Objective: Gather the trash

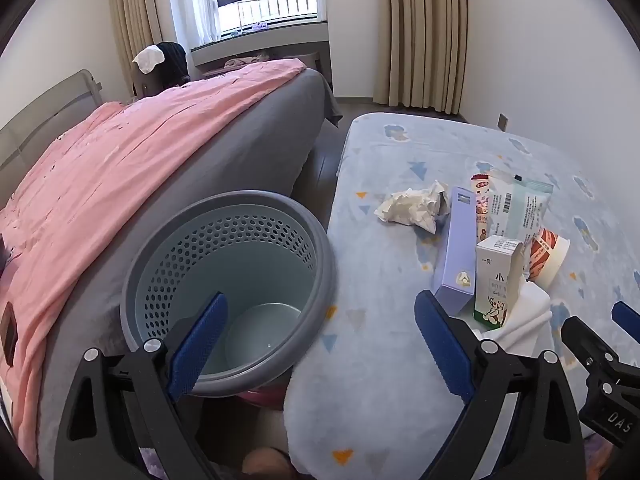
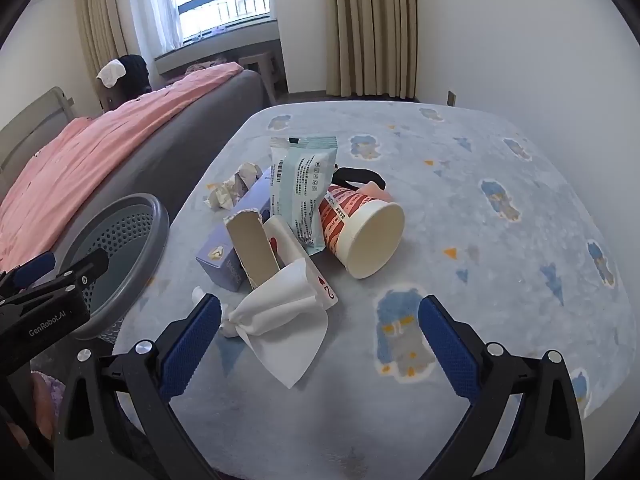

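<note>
Early in the collecting, by the look of it: bin point(image 1: 228, 292) empty, standing lower centre of the left wrist view between the pink-covered bed point(image 1: 120, 168) and the table point(image 1: 380, 360), rim level with the table edge. Trash all heaped on the patterned table cover — white tissue point(image 2: 276, 316) nearest, low centre of the right wrist view; behind it an opened carton point(image 2: 256, 248), a lilac box point(image 2: 228, 256), a pale green wrapper point(image 2: 302, 184), a paper cup point(image 2: 360, 236) tipped on its side, and a crumpled paper ball point(image 2: 232, 190) toward the upper left of the heap.

Right tongs point(image 2: 320, 344) spread wide, empty, framing the tissue, left pad just beside its twisted end. Left tongs point(image 1: 320, 344) equally wide, holding nothing, straddling the bin's rim and the table edge.

Likely next: lower the right tongs over the tissue, close, carry left and drop into the bin. Calls for a low, flat pinch — thin, limp material, easily missed, and a careless sweep could topple the carton standing right behind.

Hard to make out: a playing card point(image 2: 326, 292) half hidden under the tissue; a dark strap-like object point(image 2: 356, 176) behind the cup, unidentifiable; a red-and-white packet point(image 1: 482, 200) seen only in the left wrist view, mostly covered. Print on the packaging too small to read.
</note>
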Available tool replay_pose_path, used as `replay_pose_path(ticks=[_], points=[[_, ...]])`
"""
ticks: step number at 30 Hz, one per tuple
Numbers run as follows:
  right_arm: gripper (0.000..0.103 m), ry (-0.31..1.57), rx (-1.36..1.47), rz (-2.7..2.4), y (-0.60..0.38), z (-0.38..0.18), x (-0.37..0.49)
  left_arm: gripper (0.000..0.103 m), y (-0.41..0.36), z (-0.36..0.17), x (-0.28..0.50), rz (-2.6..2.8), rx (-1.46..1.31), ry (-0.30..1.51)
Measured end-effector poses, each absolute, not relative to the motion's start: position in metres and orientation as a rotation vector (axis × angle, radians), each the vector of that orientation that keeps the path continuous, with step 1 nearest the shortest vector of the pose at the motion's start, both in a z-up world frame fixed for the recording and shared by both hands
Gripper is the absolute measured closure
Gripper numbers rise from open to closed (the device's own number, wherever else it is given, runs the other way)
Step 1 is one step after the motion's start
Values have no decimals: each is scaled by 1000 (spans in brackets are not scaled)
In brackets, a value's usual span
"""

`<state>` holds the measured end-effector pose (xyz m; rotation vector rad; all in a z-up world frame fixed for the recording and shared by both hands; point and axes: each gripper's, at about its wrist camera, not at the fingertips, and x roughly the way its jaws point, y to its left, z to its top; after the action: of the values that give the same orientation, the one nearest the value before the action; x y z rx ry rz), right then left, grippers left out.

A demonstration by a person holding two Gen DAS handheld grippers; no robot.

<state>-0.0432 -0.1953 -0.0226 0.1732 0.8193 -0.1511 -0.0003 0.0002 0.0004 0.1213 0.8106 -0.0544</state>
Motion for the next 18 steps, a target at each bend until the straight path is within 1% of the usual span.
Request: replay_pose_path(ticks=[13, 18], points=[[6, 813, 171, -144, -192, -22, -45, 13, 3, 8, -1, -53, 125, 809], [6, 816, 174, -142, -194, -20, -45, 13, 2, 2, -5, -49, 126, 800]])
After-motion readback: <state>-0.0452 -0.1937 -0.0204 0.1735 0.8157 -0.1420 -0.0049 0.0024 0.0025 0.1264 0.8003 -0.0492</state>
